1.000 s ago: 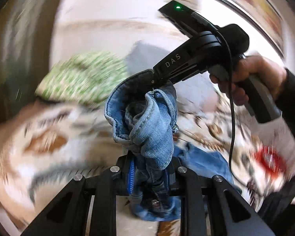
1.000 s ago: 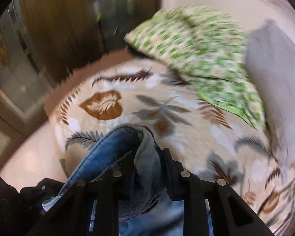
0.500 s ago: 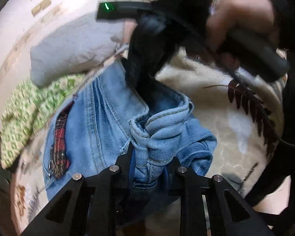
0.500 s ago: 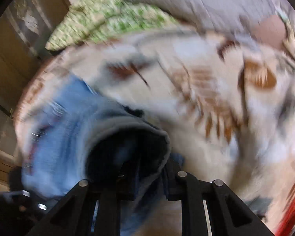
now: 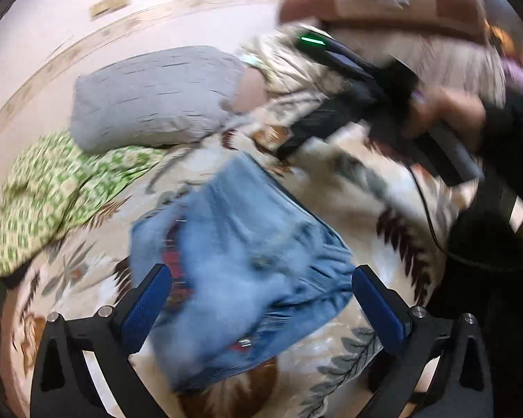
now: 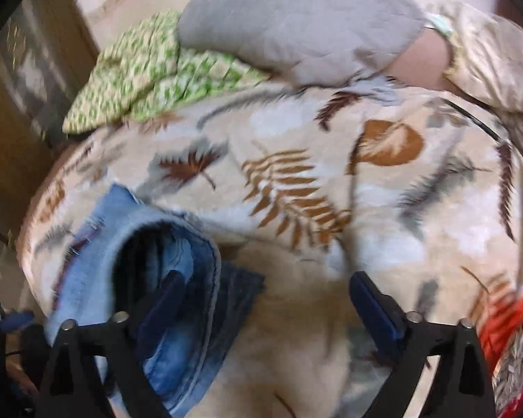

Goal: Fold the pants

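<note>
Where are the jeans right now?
The jeans lie bunched on the leaf-print blanket, below the open left gripper. The green cloth and grey pillow sit beyond, at the upper left of the left wrist view.

One pants point(image 5: 247, 261), two pillows point(image 5: 153, 97).

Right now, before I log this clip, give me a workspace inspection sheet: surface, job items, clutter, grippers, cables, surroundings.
Surface: leaf-print blanket, rumpled.
Job's things: blue jeans lying in a folded heap on the blanket; fold untidy, picture blurred.
Clutter: grey pillow, green patterned cloth, red item at the blanket's edge.
Grippers: left gripper jaws opening, jeans below them, pads clear; right gripper jaws opening, one finger inside a jeans opening, nothing clamped.
Cables: black cable hanging from the right gripper's handle.
Surroundings: pale wall, wooden furniture.
</note>
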The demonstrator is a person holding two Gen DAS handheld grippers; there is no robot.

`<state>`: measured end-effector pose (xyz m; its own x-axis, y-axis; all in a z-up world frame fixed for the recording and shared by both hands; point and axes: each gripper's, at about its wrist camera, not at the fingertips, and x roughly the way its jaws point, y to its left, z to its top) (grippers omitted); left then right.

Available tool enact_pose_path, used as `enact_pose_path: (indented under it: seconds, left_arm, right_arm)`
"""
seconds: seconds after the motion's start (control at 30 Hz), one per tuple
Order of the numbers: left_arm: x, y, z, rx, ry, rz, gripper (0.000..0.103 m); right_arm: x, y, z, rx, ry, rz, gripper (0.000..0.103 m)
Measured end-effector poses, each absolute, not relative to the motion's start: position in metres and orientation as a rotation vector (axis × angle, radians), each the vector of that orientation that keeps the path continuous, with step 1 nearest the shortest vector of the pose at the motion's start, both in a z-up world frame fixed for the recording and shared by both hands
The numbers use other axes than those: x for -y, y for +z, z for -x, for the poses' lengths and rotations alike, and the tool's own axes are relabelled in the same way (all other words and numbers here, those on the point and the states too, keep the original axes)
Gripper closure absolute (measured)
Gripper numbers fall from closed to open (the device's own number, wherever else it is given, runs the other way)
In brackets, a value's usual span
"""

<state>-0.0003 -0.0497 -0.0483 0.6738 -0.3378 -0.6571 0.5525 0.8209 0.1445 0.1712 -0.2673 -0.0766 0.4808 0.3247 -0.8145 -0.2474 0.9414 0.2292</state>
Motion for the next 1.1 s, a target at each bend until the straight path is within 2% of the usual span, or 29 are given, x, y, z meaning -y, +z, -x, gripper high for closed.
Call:
enact_pose_path:
  seconds: [0.1,0.23,0.53,0.87,1.03,1.1]
  left_arm:
    - [0.011,-0.035,-0.027,-0.719,-0.49,-0.181,0.0]
    - [-0.033,-0.046,-0.062,-0.833,-0.487,0.038,0.0]
    - [-0.07,-0.109,-0.116,-1.001,-0.524,0.391,0.0]
    - [-0.058,-0.145,-0.137,-1.12,-0.56,0.451,0.0]
    - [-0.05,-0.146,-0.138,-1.146,-0.591,0.436,0.0]
    - [-0.047,-0.146,-0.139,-1.158,-0.598,0.439,0.0]
  right_arm:
    - [0.28,-0.068,-0.16,-1.013,0.387,-0.233,0.001]
    - [0.274,-0.066,-0.14,-1.007,0.416,-0.386,0.0]
    - [0.219,-0.061,-0.106,-0.927,0.339,-0.269,0.0]
    - [0.214,-0.099,-0.113,-1.0,0.262,-0.231,0.0]
    - [0.231,-0.143,-0.122,-1.123,0.321,-0.434,0.0]
    - [0.238,-0.149,-0.122,-1.101,0.358,-0.517,0.0]
